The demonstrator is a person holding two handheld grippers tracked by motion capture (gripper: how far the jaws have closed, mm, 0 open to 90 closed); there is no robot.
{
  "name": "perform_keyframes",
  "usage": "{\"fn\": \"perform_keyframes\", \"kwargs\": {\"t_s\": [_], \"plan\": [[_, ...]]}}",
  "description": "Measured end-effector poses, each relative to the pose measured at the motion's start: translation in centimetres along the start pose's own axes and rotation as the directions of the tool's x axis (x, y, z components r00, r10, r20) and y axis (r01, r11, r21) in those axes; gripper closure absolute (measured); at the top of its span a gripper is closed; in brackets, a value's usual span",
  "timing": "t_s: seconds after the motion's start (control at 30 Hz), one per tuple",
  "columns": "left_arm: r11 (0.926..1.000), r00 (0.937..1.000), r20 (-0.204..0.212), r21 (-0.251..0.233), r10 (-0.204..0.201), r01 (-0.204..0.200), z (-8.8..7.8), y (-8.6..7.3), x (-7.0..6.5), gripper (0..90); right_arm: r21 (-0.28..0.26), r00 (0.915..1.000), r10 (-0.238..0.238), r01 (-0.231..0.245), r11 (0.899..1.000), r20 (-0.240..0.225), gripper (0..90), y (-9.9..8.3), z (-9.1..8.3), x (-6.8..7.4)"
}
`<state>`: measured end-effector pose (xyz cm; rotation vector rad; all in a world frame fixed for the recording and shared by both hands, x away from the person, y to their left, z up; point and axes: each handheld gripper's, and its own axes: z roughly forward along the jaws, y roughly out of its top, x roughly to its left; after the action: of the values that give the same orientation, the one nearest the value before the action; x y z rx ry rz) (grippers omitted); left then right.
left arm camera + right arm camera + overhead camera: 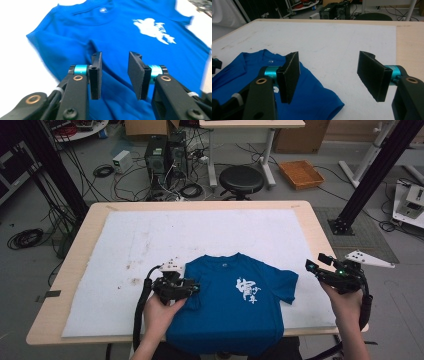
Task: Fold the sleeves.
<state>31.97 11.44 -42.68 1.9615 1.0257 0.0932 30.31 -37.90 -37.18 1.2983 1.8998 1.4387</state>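
Left tool hangs released over the blue T-shirt's left sleeve; right tool gapes released near the table's right edge.

High view looks down from above – 2 gripper views sit close, sharing the blue shirt.

Blue T-shirt of soft, matt knit cloth with a flat white print. It lies on a white, felt-like matt sheet, stained in places, over a pale, smooth wooden tabletop. Left gripper: matt black plastic with rough-faced pads and glossy turquoise metal collars.
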Motion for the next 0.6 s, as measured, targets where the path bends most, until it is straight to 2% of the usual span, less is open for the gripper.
{"fn": "perform_keyframes", "kwargs": {"t_s": [0.1,0.13,0.2,0.23,0.27,0.33,0.4,0.47,0.53,0.57,0.6], "plan": [[0.9992,0.9991,-0.037,0.033,-0.021,0.022,0.8,0.1,0.2,63.4,-0.002,1.0,0.003,-0.003,1.0,0.002,34.5,0.0,-0.1,-0.1],[0.9988,0.9989,-0.039,0.039,-0.027,0.028,1.0,0.2,0.2,63.7,-0.004,1.0,0.002,-0.002,1.0,0.002,34.5,0.0,-0.1,-0.1],[0.9983,0.9994,-0.023,0.051,-0.025,0.027,1.3,0.2,0.1,71.7,-0.001,1.0,0.007,-0.007,1.0,0.003,34.5,0.0,-0.2,-0.2],[0.9989,0.9998,-0.01,0.043,-0.015,0.016,1.4,0.2,0.0,76.6,-0.004,1.0,0.003,-0.003,1.0,0.006,34.5,0.0,-0.2,-0.2],[0.9992,0.9998,0.016,0.038,0.011,-0.012,1.4,0.2,-0.2,81.6,-0.004,1.0,0.005,-0.005,1.0,0.005,34.5,0.0,-0.2,-0.2],[0.9974,0.9963,0.063,0.037,0.058,-0.061,1.5,0.2,-0.8,86.2,-0.006,1.0,0.005,-0.005,1.0,0.005,34.5,0.0,-0.3,-0.2],[0.9928,0.9877,0.115,0.045,0.105,-0.111,1.6,0.1,-1.4,86.2,-0.007,1.0,0.005,-0.005,1.0,0.006,34.5,0.0,-0.3,-0.2],[0.9854,0.9804,0.119,0.047,0.157,-0.164,1.5,0.0,-1.9,85.1,-0.006,1.0,0.005,-0.005,1.0,0.005,34.5,0.0,-0.3,-0.2],[0.9856,0.9773,0.136,0.025,0.162,-0.167,1.2,0.0,-2.0,79.3,-0.006,1.0,0.006,-0.006,1.0,0.004,34.5,0.0,-0.3,-0.2],[0.9863,0.9762,0.143,0.002,0.163,-0.165,1.0,0.0,-2.0,75.2,-0.006,1.0,0.005,-0.005,1.0,0.005,34.5,0.0,-0.3,-0.2],[0.9855,0.9722,0.161,-0.03,0.17,-0.167,0.8,0.0,-1.9,72.3,-0.008,1.0,0.003,-0.003,1.0,0.004,34.5,0.1,-0.3,-0.2]]}}
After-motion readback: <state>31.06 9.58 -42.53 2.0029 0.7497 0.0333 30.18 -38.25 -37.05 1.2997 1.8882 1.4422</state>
